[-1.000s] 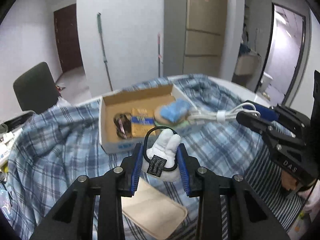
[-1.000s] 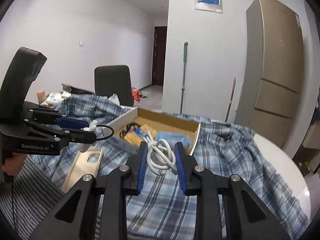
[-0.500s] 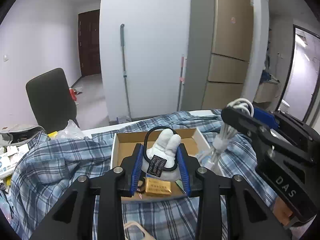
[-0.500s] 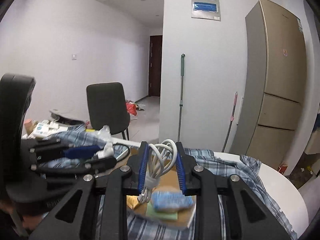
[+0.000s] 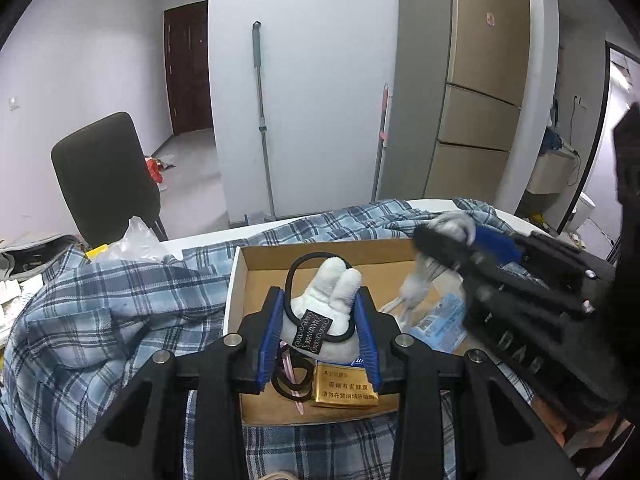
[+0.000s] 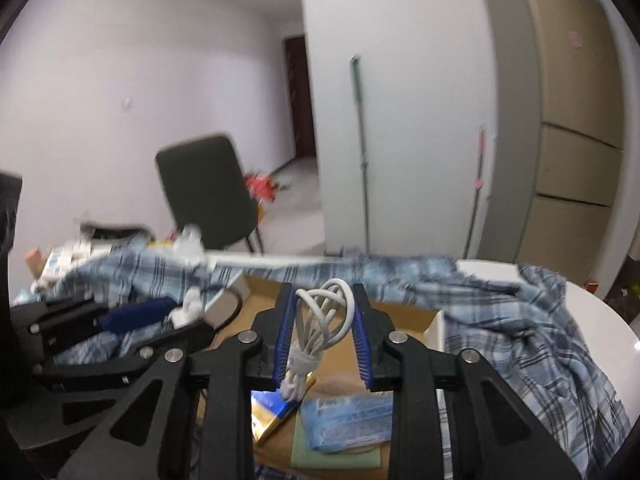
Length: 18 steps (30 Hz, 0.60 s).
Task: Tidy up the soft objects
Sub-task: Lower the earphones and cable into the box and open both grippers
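- Left wrist view, nearest first: my left gripper (image 5: 320,330) is clenched on the plush hair tie (image 5: 326,304), a small white bunny-like toy on a black elastic loop. Both blue pads press its sides, and the black label faces me.
- The toy's long axis runs from 6 o'clock to 12 o'clock. Its two rounded ears point to 12, away from me, and the loop arches up behind them toward 11.
- Just beyond and below sits the cardboard box (image 5: 320,252). Inside it, a gold pack (image 5: 344,390) lies at 6 o'clock beneath the toy, and a blue packet (image 5: 440,324) lies toward 3.
- My right gripper (image 6: 321,336) comes in from 3 o'clock, blurred in this view.
- In the right wrist view its jaws are just opening around the white cable bundle (image 6: 322,322), which is still between the pads. I cannot tell whether they still press it.
- The bundle's long axis tilts from 7 o'clock to 1 o'clock, with the coiled loops at the top and the tied end hanging down over the gold pack.
- I judge the step to be setting both items into the box. To do it well, I should bring each one low over a bare patch of cardboard before letting go.
- The toy should go toward 10 o'clock, off the gold pack. The cable should fall between the packs, so its loops do not catch the box wall.
- Farthest off, the plaid cloth (image 5: 112,312) spreads around the box.
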{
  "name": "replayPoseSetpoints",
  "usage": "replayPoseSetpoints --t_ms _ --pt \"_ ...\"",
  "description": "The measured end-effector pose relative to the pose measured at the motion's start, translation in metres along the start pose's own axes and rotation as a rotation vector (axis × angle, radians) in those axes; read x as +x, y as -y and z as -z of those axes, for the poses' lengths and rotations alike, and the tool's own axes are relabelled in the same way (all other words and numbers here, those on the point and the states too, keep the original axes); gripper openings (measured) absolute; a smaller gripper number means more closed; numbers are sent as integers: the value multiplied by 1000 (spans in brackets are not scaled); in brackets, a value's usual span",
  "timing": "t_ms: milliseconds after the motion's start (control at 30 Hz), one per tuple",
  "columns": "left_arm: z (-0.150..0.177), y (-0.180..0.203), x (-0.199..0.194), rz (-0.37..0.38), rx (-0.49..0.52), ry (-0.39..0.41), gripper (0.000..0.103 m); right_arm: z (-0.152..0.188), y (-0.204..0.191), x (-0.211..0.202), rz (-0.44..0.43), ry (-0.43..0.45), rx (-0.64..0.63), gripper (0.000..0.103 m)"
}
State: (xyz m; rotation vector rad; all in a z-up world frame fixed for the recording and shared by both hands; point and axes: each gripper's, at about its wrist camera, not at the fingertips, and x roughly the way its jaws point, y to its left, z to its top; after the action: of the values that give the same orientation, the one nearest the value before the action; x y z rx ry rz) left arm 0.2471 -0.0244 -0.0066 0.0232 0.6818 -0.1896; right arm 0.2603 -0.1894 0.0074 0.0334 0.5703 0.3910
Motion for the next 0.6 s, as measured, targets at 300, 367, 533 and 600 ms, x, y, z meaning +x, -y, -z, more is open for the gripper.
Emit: replayPoseSetpoints --t_ms 300,367,533,600 --pt "-2 -13 -11 -30 -44 31 63 0 19 -9 64 29 37 64" --pt "-4 -11 -17 -42 -32 46 63 -3 19 -18 70 46 29 64" --pt "-9 -8 -44 -83 -14 98 63 -12 16 -43 71 87 15 64" --pt "-10 -5 -61 -91 -10 132 63 -15 15 -54 68 103 16 64"
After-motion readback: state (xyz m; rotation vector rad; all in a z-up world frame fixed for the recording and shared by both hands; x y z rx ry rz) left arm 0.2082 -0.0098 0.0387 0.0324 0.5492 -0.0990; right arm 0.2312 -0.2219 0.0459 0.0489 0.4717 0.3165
